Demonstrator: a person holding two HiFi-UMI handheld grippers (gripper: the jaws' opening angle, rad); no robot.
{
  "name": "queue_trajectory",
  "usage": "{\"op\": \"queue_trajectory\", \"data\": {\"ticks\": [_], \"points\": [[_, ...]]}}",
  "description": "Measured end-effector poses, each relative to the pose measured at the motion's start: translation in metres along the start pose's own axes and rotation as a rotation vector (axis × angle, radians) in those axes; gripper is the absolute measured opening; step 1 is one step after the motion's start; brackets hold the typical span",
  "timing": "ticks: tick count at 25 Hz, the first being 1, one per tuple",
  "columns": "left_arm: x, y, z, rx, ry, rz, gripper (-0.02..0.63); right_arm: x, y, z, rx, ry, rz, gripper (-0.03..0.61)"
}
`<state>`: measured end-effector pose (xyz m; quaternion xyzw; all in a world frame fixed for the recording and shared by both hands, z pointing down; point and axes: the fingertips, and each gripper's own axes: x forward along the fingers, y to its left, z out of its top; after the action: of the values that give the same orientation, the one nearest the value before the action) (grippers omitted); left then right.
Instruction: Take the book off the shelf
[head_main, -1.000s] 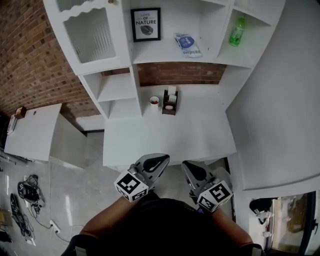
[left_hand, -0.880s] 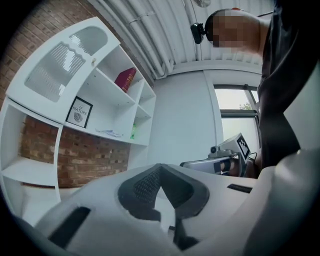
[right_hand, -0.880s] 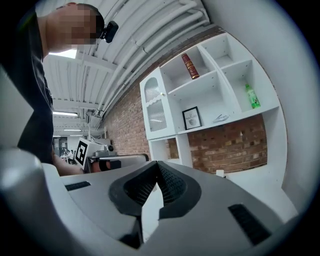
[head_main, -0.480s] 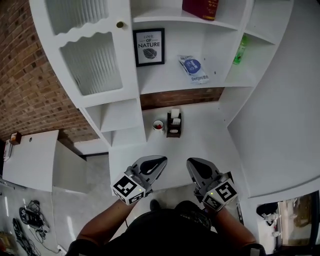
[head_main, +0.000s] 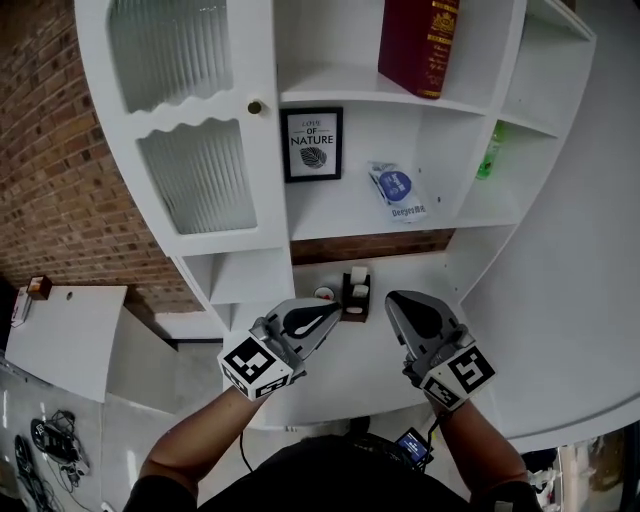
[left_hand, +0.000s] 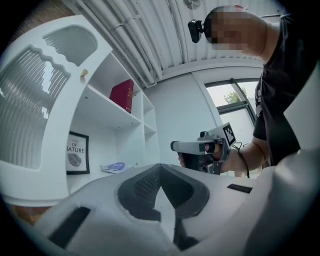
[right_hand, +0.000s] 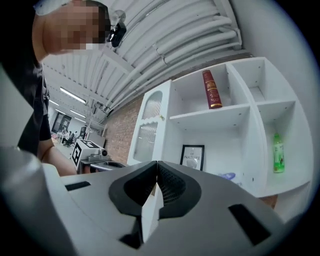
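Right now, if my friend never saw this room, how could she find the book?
Find the big white shelf unit against the brick wall. Look in the open compartment right above the framed picture and the blue packet. The book stands there upright by itself, dark red with gold print on its spine.

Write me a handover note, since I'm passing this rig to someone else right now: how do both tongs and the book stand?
The left tongs are shut and empty, held over the desk.
The right tongs are shut and empty, level with the left pair.
The book is red and stands on the upper shelf, well above both tongs, untouched.
Done: nothing yet; no grip on the book.
Left: open one pair, reach up, probably close on the spine, and draw the book off the shelf.
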<state>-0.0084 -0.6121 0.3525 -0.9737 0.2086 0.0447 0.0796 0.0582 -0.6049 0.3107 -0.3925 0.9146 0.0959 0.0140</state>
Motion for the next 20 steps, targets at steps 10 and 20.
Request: {"op": "queue_trajectory", "data": {"ticks": [10,20], "points": [[0.072,0.042,0.088,0.137,-0.034,-0.031,0.008,0.035,-0.084,0.102,-0.187,-0.112,0.037,0.017],[0.133,0.068,0.191,0.219,-0.116,-0.12,0.008,0.08,-0.153,0.24,-0.44,-0.164,-0.058,0.02]]}}
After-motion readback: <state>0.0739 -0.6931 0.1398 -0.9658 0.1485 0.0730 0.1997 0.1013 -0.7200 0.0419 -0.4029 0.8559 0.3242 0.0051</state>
